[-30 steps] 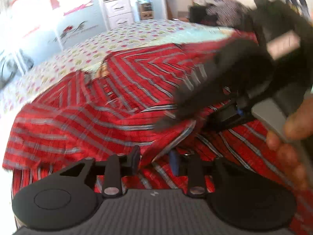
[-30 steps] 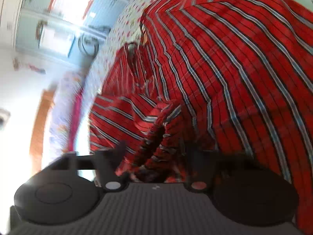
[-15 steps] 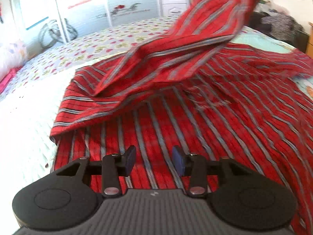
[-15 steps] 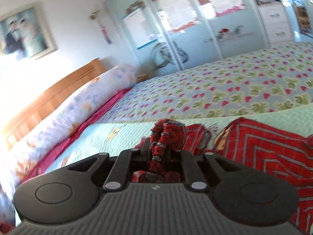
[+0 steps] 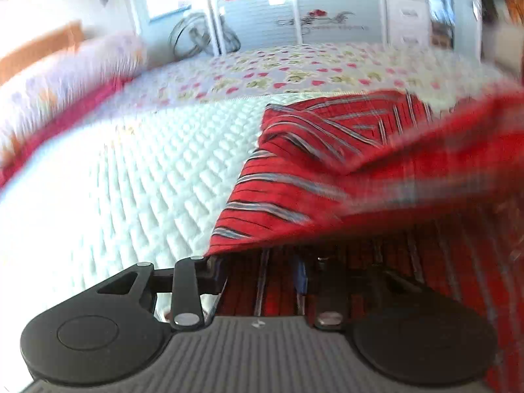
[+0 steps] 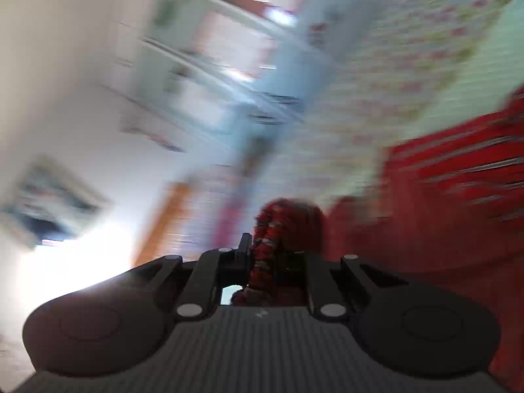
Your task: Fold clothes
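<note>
- In the right wrist view, the right gripper was clamped on a bunched fold of the red striped shirt; the gathered cloth stood up between its two nearly closed fingers.
- From that bunch the shirt trailed away to the right of the view as a broad red sheet, heavily blurred.
- In the left wrist view, the left gripper had its jaws partly apart, with shirt cloth lying between and under them; a raised flap of the shirt hung over the right finger and shaded it, while the left finger stood at the cloth's edge. Whether the pads pressed on any cloth I could not tell.
- Just past the left gripper, the shirt lay spread on the bed, its near left edge running diagonally across the white quilted cover.
- Farther back, a bedspread with a heart print covered the rest of the bed.
- A long pale pillow lay along the bed's left side, against a wooden headboard.
- Farthest off stood pale blue wardrobe doors.
</note>
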Demonstrator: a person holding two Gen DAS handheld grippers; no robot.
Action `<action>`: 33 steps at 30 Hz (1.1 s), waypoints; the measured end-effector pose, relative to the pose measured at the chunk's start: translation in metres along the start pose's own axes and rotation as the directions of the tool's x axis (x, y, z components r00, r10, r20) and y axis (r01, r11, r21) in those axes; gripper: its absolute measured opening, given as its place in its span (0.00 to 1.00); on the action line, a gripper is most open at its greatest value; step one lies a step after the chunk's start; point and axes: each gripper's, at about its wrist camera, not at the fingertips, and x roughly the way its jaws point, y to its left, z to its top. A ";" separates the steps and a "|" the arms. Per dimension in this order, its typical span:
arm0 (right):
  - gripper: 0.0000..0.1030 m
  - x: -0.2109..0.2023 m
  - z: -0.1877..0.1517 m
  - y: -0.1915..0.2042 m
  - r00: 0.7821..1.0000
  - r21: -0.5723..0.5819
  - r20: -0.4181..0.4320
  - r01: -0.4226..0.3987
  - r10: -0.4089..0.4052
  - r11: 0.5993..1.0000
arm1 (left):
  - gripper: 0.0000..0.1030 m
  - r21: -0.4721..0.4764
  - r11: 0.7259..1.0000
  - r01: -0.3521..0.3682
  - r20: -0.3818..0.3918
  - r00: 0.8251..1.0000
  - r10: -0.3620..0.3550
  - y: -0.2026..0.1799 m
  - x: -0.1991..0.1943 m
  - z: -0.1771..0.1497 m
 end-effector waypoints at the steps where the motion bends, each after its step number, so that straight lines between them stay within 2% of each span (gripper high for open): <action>1: 0.13 0.008 0.000 -0.016 0.996 0.000 -0.032 0.086 -0.086 0.996 | 0.40 -0.003 1.000 0.000 0.002 1.000 0.000 0.000 -0.003 -0.002; 2: 0.14 0.016 -0.004 -0.031 0.980 -0.005 -0.063 0.190 -0.189 0.982 | 0.40 0.034 0.999 -0.010 0.016 1.000 0.010 -0.006 -0.006 -0.006; 3: 0.16 0.023 -0.007 -0.045 0.951 -0.014 -0.092 0.294 -0.294 0.956 | 0.41 0.070 0.997 -0.022 0.030 0.999 0.020 -0.013 -0.009 -0.010; 5: 0.21 0.033 -0.020 -0.071 0.895 -0.017 -0.166 0.417 -0.414 0.909 | 0.42 0.117 0.991 -0.060 0.069 0.996 0.052 -0.019 -0.008 -0.018; 6: 0.21 0.028 -0.023 -0.071 0.883 -0.011 -0.154 0.448 -0.444 0.894 | 0.42 0.128 0.989 -0.074 0.086 0.994 0.063 -0.020 -0.008 -0.022; 7: 0.23 0.021 -0.026 -0.069 0.875 0.000 -0.133 0.471 -0.467 0.882 | 0.43 0.119 0.990 -0.075 0.094 0.994 0.064 -0.018 -0.008 -0.025; 8: 0.33 0.014 -0.029 -0.067 0.865 0.011 -0.111 0.493 -0.489 0.870 | 0.43 0.108 0.992 -0.070 0.098 0.993 0.060 -0.015 -0.008 -0.026; 9: 0.44 0.005 -0.029 -0.059 0.840 0.024 -0.068 0.541 -0.538 0.841 | 0.43 0.098 0.993 -0.066 0.101 0.993 0.056 -0.012 -0.008 -0.027; 11: 0.49 -0.012 -0.028 -0.042 0.765 0.060 0.028 0.641 -0.644 0.765 | 0.44 0.087 0.994 -0.066 0.098 0.994 0.057 -0.017 -0.007 -0.026; 12: 0.49 -0.012 -0.027 -0.027 0.740 0.010 0.076 0.670 -0.668 0.743 | 0.44 0.096 0.992 -0.076 0.100 0.993 0.066 -0.020 -0.007 -0.028; 13: 0.49 -0.001 -0.029 -0.004 0.729 -0.095 0.135 0.684 -0.671 0.724 | 0.44 0.108 0.990 -0.086 0.103 0.992 0.075 -0.023 -0.007 -0.028; 14: 0.49 0.018 -0.032 0.018 0.761 -0.215 0.157 0.648 -0.629 0.730 | 0.45 0.119 0.988 -0.096 0.106 0.991 0.083 -0.026 -0.007 -0.029; 15: 0.51 0.039 -0.035 0.039 0.803 -0.334 0.162 0.592 -0.574 0.734 | 0.45 0.130 0.986 -0.106 0.109 0.990 0.092 -0.029 -0.007 -0.029; 16: 0.54 0.072 -0.041 0.062 0.851 -0.466 0.118 0.502 -0.511 0.728 | 0.45 0.141 0.983 -0.116 0.112 0.989 0.100 -0.032 -0.007 -0.030; 17: 0.58 0.108 -0.048 0.084 0.892 -0.590 0.052 0.391 -0.449 0.707 | 0.46 0.131 0.985 -0.109 0.111 0.989 0.094 -0.030 -0.007 -0.030; 18: 0.58 0.145 -0.056 0.104 0.916 -0.669 -0.017 0.288 -0.401 0.685 | 0.46 0.121 0.987 -0.102 0.110 0.990 0.088 -0.028 -0.007 -0.031; 20: 0.58 0.214 -0.073 0.136 0.936 -0.767 -0.138 0.106 -0.324 0.633 | 0.46 0.093 0.993 -0.075 0.104 0.992 0.065 -0.023 -0.004 -0.031; 22: 0.58 0.279 -0.088 0.160 0.935 -0.838 -0.183 0.014 -0.304 0.545 | 0.46 0.064 0.997 -0.051 0.104 0.994 0.044 -0.018 -0.003 -0.032; 24: 0.57 0.328 -0.098 0.172 0.927 -0.885 -0.195 -0.026 -0.321 0.464 | 0.46 0.051 0.998 -0.043 0.108 0.993 0.037 -0.017 -0.001 -0.033; 25: 0.57 0.345 -0.101 0.174 0.920 -0.897 -0.204 -0.038 -0.336 0.440 | 0.46 0.050 0.998 -0.043 0.112 0.993 0.037 -0.018 -0.001 -0.034; 28: 0.56 0.396 -0.106 0.180 0.893 -0.922 -0.235 -0.081 -0.383 0.378 | 0.47 0.049 0.998 -0.045 0.117 0.992 0.039 -0.019 -0.002 -0.035; 30: 0.48 0.400 -0.118 0.185 0.868 -0.925 -0.272 -0.116 -0.416 0.363 | 0.47 0.041 0.998 -0.041 0.120 0.992 0.036 -0.019 -0.002 -0.035; 31: 0.46 0.400 -0.125 0.188 0.855 -0.930 -0.277 -0.123 -0.439 0.346 | 0.47 0.035 0.999 -0.037 0.120 0.992 0.033 -0.018 -0.002 -0.036; 33: 0.43 0.406 -0.129 0.191 0.840 -0.930 -0.293 -0.140 -0.456 0.340 | 0.47 0.025 0.999 -0.031 0.120 0.992 0.027 -0.016 -0.002 -0.036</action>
